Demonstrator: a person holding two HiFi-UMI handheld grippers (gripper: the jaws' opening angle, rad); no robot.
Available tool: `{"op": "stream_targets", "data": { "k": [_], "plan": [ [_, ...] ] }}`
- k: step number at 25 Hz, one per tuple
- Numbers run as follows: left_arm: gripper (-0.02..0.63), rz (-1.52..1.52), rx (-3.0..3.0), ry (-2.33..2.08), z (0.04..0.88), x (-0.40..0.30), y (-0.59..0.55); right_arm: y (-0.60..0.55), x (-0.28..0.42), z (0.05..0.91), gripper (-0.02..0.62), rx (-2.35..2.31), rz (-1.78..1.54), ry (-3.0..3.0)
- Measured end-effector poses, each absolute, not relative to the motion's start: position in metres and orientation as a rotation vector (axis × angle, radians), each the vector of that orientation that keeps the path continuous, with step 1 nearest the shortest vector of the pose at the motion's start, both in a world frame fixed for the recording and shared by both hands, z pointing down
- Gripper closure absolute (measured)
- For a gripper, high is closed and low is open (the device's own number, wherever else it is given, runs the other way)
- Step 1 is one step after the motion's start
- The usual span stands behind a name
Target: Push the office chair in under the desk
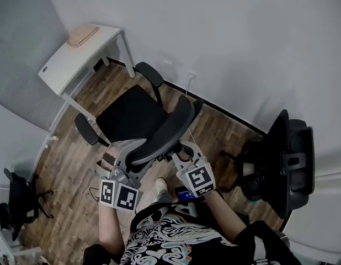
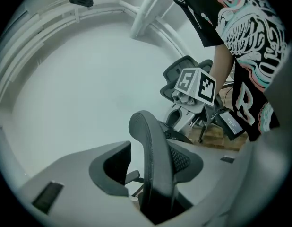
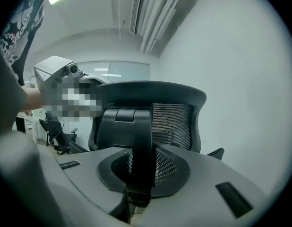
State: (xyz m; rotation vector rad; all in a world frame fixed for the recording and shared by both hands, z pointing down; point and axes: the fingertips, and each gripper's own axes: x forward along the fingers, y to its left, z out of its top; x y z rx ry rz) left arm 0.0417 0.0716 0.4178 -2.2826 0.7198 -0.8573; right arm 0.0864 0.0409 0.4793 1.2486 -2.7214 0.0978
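Left hand-held gripper (image 1: pixel 122 150) straddles the side rim (image 2: pixel 153 145) of the office chair (image 1: pixel 132 115) backrest. Its jaws are spread, with the rim against 1 pad and a sliver of gap at the other, so I read it as not clamped yet. Right hand-held gripper (image 1: pixel 184 152) is pinched on the vertical spine (image 3: pixel 139 145) behind the mesh.

2 holds on the back make sense to me: the push goes into the frame, and the chair can be steered straight.

Chair sits directly ahead of both hand-held grippers. Its seat faces the white tabletop (image 1: pixel 76 59), which is further ahead and to the left of them. Seat is not under it yet.

Hidden or unclear:
- Chair base and castors are covered by the seat in head view.
- Tabletop shows in neither gripper view.
- Pale slatted item (image 1: pixel 82 36) on the tabletop is too small to name.

2nd chair (image 1: pixel 286 159) stands well off to the right of the right hand-held gripper, and I'd say it is clear of the path.
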Motion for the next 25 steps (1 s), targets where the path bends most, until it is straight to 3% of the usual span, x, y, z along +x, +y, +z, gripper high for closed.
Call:
{"op": "stream_targets", "data": {
  "k": [25],
  "plan": [
    [0.405,-0.748,-2.175,0.653,0.417,0.006,0.054,0.026,0.048,0.48,0.538,1.101,0.107,-2.771]
  ]
}}
